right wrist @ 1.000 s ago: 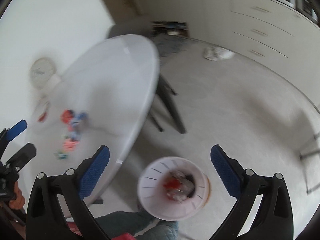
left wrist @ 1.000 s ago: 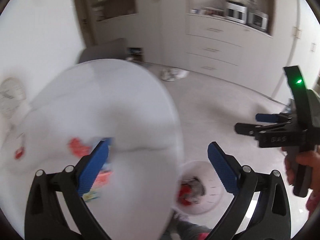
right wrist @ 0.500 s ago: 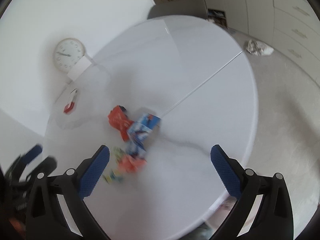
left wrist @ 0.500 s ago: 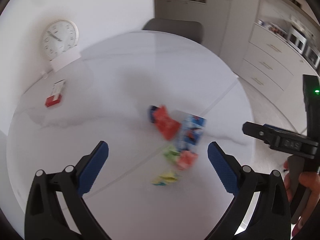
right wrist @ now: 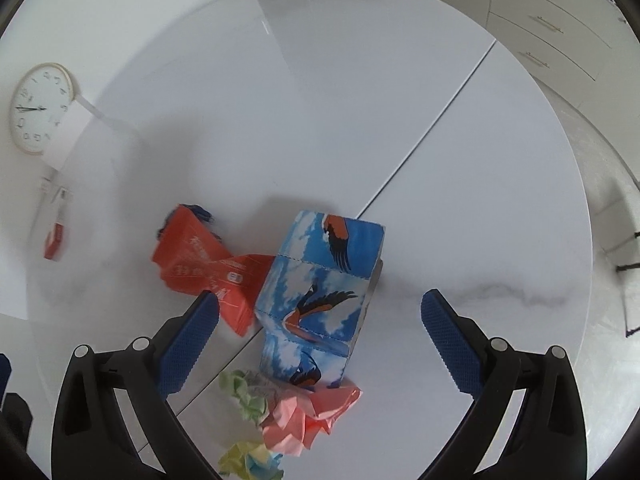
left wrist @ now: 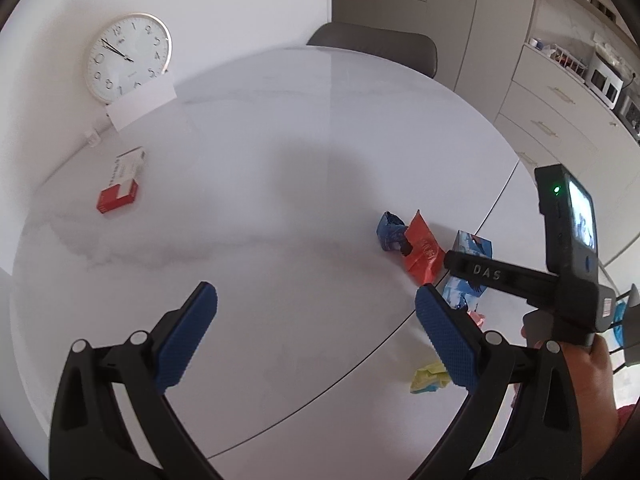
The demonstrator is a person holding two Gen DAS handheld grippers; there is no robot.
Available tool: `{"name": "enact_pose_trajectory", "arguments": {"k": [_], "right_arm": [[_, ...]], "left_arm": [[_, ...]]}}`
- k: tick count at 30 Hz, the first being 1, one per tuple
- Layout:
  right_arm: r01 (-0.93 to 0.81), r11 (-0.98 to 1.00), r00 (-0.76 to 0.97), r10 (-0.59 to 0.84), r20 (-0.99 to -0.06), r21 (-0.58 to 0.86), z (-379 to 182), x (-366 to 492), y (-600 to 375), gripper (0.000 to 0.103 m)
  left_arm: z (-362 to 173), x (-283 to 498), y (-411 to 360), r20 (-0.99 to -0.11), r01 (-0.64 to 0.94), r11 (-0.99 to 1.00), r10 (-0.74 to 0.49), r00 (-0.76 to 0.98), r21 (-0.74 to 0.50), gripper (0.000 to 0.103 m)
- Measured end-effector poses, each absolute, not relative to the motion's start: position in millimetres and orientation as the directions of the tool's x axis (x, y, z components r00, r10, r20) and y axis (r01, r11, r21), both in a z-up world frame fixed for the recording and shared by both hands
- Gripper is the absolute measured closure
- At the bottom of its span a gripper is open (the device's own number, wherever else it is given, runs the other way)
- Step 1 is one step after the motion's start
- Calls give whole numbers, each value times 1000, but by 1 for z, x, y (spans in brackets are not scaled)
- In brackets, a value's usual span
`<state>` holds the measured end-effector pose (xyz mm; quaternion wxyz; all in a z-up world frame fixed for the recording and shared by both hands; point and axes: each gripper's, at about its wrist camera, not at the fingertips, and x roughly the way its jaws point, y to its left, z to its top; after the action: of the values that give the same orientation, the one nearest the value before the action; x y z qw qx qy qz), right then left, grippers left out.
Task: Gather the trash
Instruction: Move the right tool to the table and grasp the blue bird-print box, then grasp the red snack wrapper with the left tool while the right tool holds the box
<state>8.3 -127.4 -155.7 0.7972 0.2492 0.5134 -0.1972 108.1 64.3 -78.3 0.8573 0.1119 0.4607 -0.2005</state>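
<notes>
Trash lies in a cluster on the round white table (right wrist: 460, 160). A blue carton with bird pictures (right wrist: 324, 300) lies between the open jaws of my right gripper (right wrist: 318, 312), which hovers just above it. An orange wrapper (right wrist: 208, 264) lies to its left, with crumpled pink (right wrist: 308, 416), green (right wrist: 244, 394) and yellow-blue (right wrist: 252, 460) papers in front. In the left wrist view my left gripper (left wrist: 316, 312) is open and empty over bare table, left of the orange wrapper (left wrist: 422, 254), a blue crumpled wrapper (left wrist: 390, 232) and the yellow paper (left wrist: 430, 376).
A white clock (left wrist: 128, 58) leans on the wall behind a white card (left wrist: 142, 104). A red and white box (left wrist: 122, 186) lies at the table's left. A grey chair (left wrist: 374, 44) stands at the far side. Cabinets (left wrist: 560, 100) line the right wall.
Both grippers have swung from the floor bin back over the table. The right gripper has come down close over the blue carton; the left has drifted left of the trash cluster.
</notes>
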Motion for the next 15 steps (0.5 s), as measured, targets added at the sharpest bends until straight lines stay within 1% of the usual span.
{"name": "enact_pose_trajectory", "arguments": {"k": [1, 2, 3, 5, 6, 8, 11, 15], "right_arm": [[575, 798, 386, -68, -920, 183, -157, 9, -127, 6], [577, 797, 380, -70, -922, 177, -157, 9, -128, 12], [580, 796, 375, -69, -924, 176, -158, 8, -129, 15], [587, 788, 375, -61, -925, 186, -160, 5, -130, 30], [588, 786, 377, -58, -925, 191, -159, 5, -132, 34], [586, 785, 380, -49, -924, 199, -159, 3, -135, 45], [579, 782, 398, -25, -917, 230, -156, -2, -137, 54], [570, 776, 432, -5, -902, 269, -152, -7, -141, 54]], "left_arm": [[-80, 112, 64, -835, 454, 891, -248, 492, 3, 8], [-81, 114, 63, -834, 460, 888, -255, 489, -1, 8], [-83, 117, 61, -835, 467, 884, -261, 485, -5, 8], [-86, 122, 58, -836, 478, 879, -272, 477, -14, 8], [-87, 124, 56, -837, 480, 877, -279, 471, -22, 8], [-89, 127, 52, -839, 478, 878, -286, 463, -35, 8], [-92, 131, 46, -848, 466, 882, -299, 438, -70, 8], [-95, 137, 34, -866, 424, 898, -303, 399, -119, 8]]}}
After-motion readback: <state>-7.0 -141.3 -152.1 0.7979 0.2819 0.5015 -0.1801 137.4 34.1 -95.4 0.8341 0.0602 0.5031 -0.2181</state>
